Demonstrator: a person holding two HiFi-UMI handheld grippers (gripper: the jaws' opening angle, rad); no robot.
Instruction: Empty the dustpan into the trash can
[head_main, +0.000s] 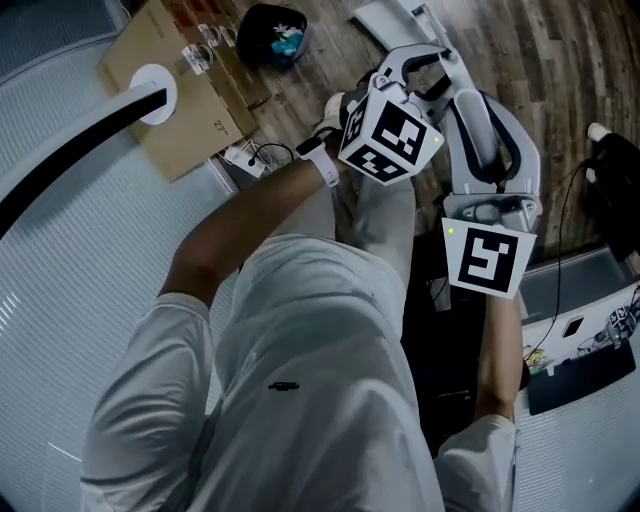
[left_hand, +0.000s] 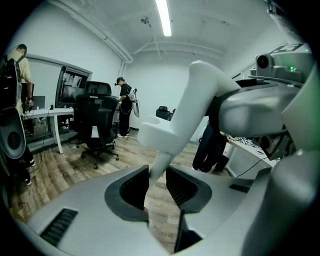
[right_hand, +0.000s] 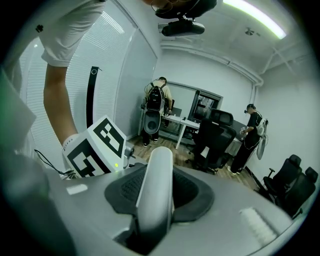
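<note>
In the head view both grippers are held out in front of a person in a white shirt. My left gripper (head_main: 425, 62) carries its marker cube at the upper middle, and my right gripper (head_main: 480, 110) is just right of it. In the left gripper view my left gripper (left_hand: 156, 187) is shut on the thin end of a bent white handle (left_hand: 172, 135). In the right gripper view my right gripper (right_hand: 157, 192) is shut on a round white handle (right_hand: 156, 180) that fills the gap between the pads. The dustpan's pan is hidden. A black round container (head_main: 272, 35) with something blue inside sits on the floor ahead.
A cardboard box (head_main: 185, 95) lies on the wood floor at the upper left, and a grey tub (head_main: 570, 285) stands at the right. Black office chairs (left_hand: 97, 120), a desk and standing people (left_hand: 125, 105) fill the room's far side. A white slatted wall (head_main: 60, 300) is on the left.
</note>
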